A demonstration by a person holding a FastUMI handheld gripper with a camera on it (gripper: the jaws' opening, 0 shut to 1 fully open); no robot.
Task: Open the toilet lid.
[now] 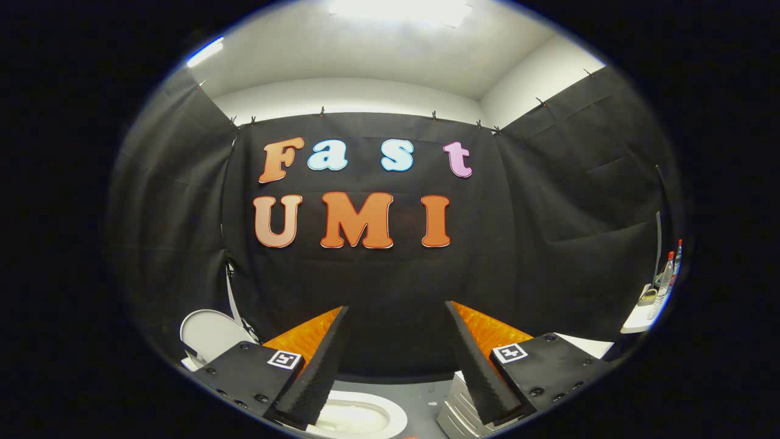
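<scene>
A white toilet sits low down beneath my gripper (396, 306). Its oval bowl rim (365, 419) shows under and just right of the left finger. The white lid (210, 334) stands raised, tilted up beyond the left finger, close to the black cloth wall. My gripper is open, its fingers spread wide with nothing between them. The fingers point at the cloth wall above the toilet and touch neither the lid nor the bowl. The gripper body hides where the lid joins the bowl.
A grey ribbed box (458, 410) stands on the floor under the right finger. A white shelf (635, 318) at the far right holds bottles (664, 281). Black cloth walls close in the booth on three sides.
</scene>
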